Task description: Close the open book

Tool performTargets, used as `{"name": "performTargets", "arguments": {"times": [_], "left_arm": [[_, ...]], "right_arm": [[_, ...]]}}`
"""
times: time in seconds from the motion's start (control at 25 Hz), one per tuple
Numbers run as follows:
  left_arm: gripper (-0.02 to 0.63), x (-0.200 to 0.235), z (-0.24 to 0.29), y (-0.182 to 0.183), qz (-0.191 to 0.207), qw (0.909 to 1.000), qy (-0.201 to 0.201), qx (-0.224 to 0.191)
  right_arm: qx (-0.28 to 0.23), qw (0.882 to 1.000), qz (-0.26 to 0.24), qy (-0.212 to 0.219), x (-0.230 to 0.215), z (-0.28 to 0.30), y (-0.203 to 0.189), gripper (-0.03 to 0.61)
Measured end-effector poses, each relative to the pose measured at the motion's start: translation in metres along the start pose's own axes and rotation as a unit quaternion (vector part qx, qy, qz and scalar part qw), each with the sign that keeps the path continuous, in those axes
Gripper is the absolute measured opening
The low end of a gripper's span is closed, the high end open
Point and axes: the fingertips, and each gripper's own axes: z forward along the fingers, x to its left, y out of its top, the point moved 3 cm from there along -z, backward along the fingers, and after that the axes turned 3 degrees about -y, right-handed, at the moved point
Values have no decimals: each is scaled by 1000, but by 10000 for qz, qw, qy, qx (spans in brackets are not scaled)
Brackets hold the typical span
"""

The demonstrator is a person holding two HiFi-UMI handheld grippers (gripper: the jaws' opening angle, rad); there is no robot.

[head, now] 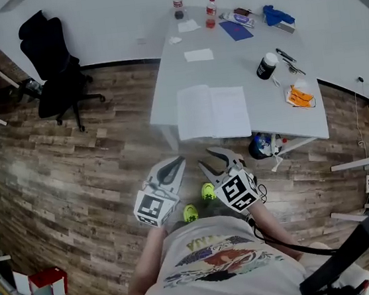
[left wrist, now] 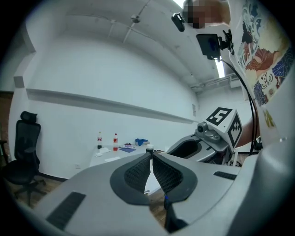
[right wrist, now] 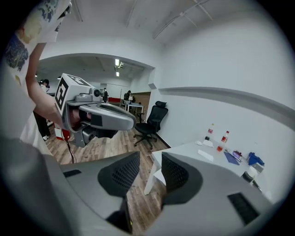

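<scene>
An open book (head: 212,112) lies flat, pages up, at the near edge of a white desk (head: 227,58). A person stands just short of that edge with a gripper in each hand. The left gripper (head: 178,161), off the desk's near edge, has its fingers (left wrist: 136,174) closed tip to tip on nothing. The right gripper (head: 210,158), beside it, holds its fingers (right wrist: 120,173) apart and empty. Neither touches the desk. Two bottles (head: 210,12) stand at the desk's far edge.

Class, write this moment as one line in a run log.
book: open on table, untouched | left gripper: shut, empty | right gripper: open, empty | both short of the table
</scene>
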Motion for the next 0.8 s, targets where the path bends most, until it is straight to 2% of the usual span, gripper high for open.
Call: {"name": "performTargets", "arguments": {"times": [0.28,0.56,0.8], "left_arm": [[14,24,62,-9,139,9997,86,175],[14,45,102,-36,210,9993,66,305],[14,76,124,-75,186,9990,48,396]], "right_arm": [[-9,9997,11,226,-41,26,-17,129],[259,9997,-27,0,-79,66,-45,155],[687,9974,-143,-182,-95,105,-84,175]]}}
